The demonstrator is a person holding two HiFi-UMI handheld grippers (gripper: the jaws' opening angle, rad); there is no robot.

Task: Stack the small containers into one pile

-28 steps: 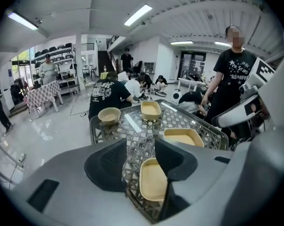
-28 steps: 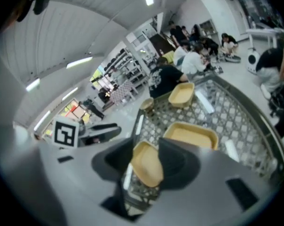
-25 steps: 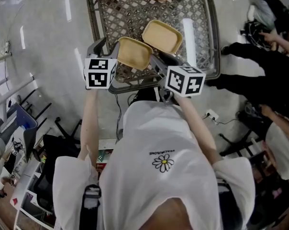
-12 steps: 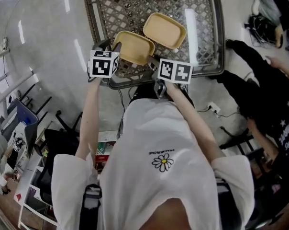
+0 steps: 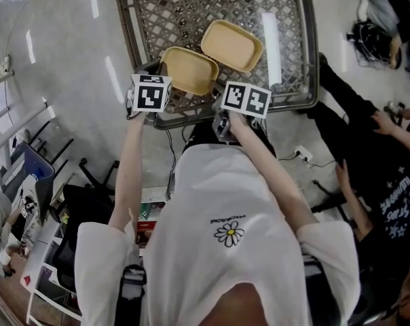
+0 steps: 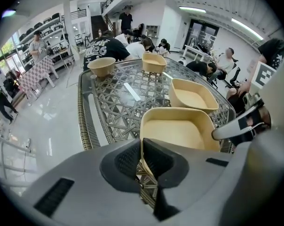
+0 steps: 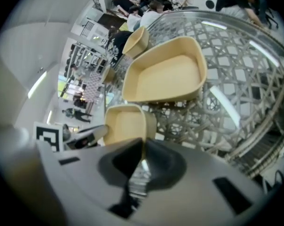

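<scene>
Head view: looking steeply down past a white shirt (image 5: 225, 250) onto a glass-topped wicker bench (image 5: 127, 32). Near container (image 5: 189, 70), tan, shallow, rectangular, at the bench's near edge, flanked by left gripper (image 5: 154, 70) on its left corner and right gripper (image 5: 217, 95) on its near-right corner. Second container (image 5: 232, 45), same kind, just beyond and to the right; touching or apart, can't tell. Two more tan pieces cut off at the frame's top. Left gripper view: fingers (image 6: 158, 159) pressed together on the near container (image 6: 179, 131), thin near rim pinched between them. Wicker lattice visible just under that rim; resting or lifted, can't tell. Second container (image 6: 193, 94) right behind it. Further back on the bench (image 6: 109, 107), a deeper square tub (image 6: 154, 62) and a round bowl (image 6: 101, 66), well apart from the front pair. Right gripper (image 6: 240, 126) at frame right, against the near container's far side. Seated people beyond the bench. Right gripper view: fingers (image 7: 163, 164) also closed, pinching a corner of the near container's (image 7: 125, 124) rim. Second container (image 7: 165, 76) just beyond, slightly overlapping it in frame. Square tub (image 7: 137, 41) further off. Left gripper (image 7: 85, 135) at the near container's opposite side.
</scene>
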